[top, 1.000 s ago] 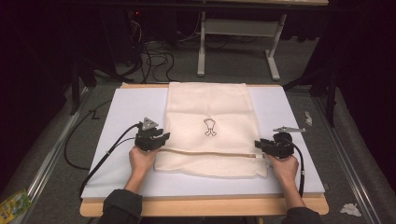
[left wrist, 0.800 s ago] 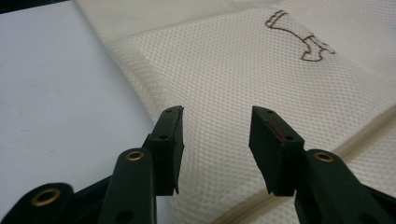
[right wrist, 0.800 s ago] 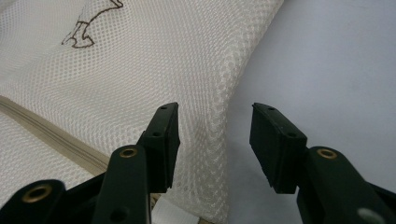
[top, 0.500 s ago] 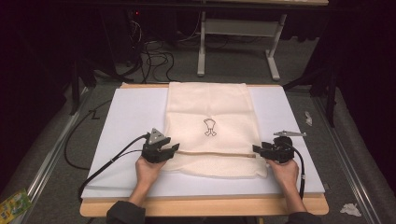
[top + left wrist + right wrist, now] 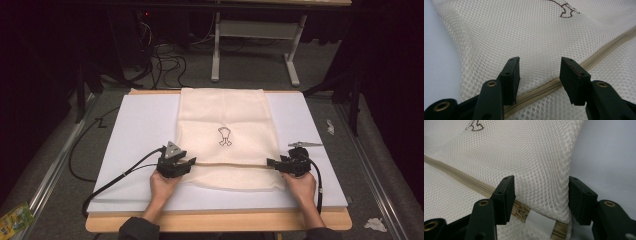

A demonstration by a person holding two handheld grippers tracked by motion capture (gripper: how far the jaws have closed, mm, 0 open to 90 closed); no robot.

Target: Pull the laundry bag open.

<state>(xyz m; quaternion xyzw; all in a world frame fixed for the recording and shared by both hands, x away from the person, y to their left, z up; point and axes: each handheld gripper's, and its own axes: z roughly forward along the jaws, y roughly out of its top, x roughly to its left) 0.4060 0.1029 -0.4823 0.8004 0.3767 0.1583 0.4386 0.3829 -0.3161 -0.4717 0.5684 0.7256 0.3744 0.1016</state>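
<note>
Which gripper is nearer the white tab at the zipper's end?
Right. The right gripper straddles the mesh bag's corner with the white tab between its open jaws; the left gripper sits at the zipper's opposite end.

We see a small metal clip near the white board's right edge. Beyond the far edge stands a table frame; a crumpled scrap, perhaps paper, lies off the near right corner.
</note>
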